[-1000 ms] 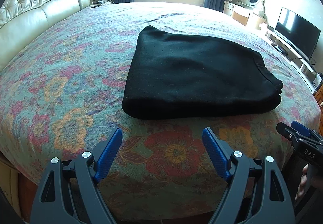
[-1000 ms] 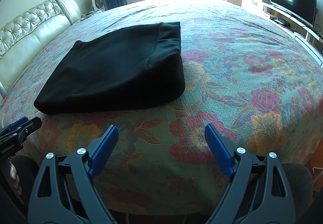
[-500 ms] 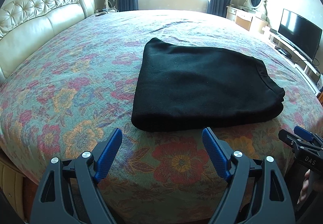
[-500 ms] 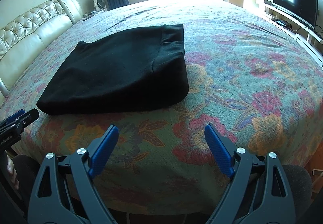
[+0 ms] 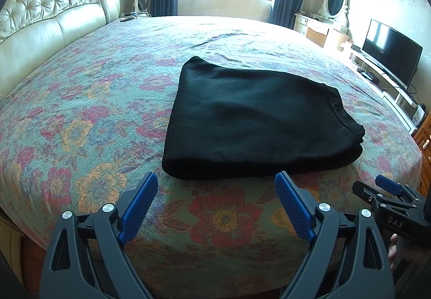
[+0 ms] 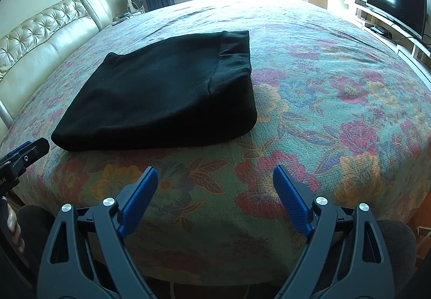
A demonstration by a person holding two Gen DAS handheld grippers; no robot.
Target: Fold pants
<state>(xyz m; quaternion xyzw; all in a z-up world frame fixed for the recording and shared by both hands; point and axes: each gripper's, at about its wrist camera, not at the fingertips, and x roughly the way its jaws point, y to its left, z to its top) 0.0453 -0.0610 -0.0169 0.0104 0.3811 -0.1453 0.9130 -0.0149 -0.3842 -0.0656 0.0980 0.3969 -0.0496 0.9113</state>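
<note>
Between the blue pads of the left gripper (image 5: 216, 202) lies only bedspread: its jaws stand spread wide and hold nothing, the tips just short of the near fold of the black pants (image 5: 258, 121). Compared with 1 second ago, this camera has lifted and drawn back a little, so the pants sit farther up the view and more of the bed (image 5: 80, 121) shows in front of them. The right gripper (image 6: 215, 196) is likewise spread and empty, hovering over the flowered cover to the right of the bundle, and its view has barely shifted. Both tools backing off from a squared, stacked bundle suggests the folding is finished, or nearly so.

Several things cannot be read. The pants' far edge is foreshortened, and the cloth is so dark that I can count only about 2 layers at the right-hand corner, near the waistband seam. Whether the underside lies flat is hidden. Each gripper appears only partly in the other's view, cut off at the frame edge, and the holder's hand is a sliver.
</note>
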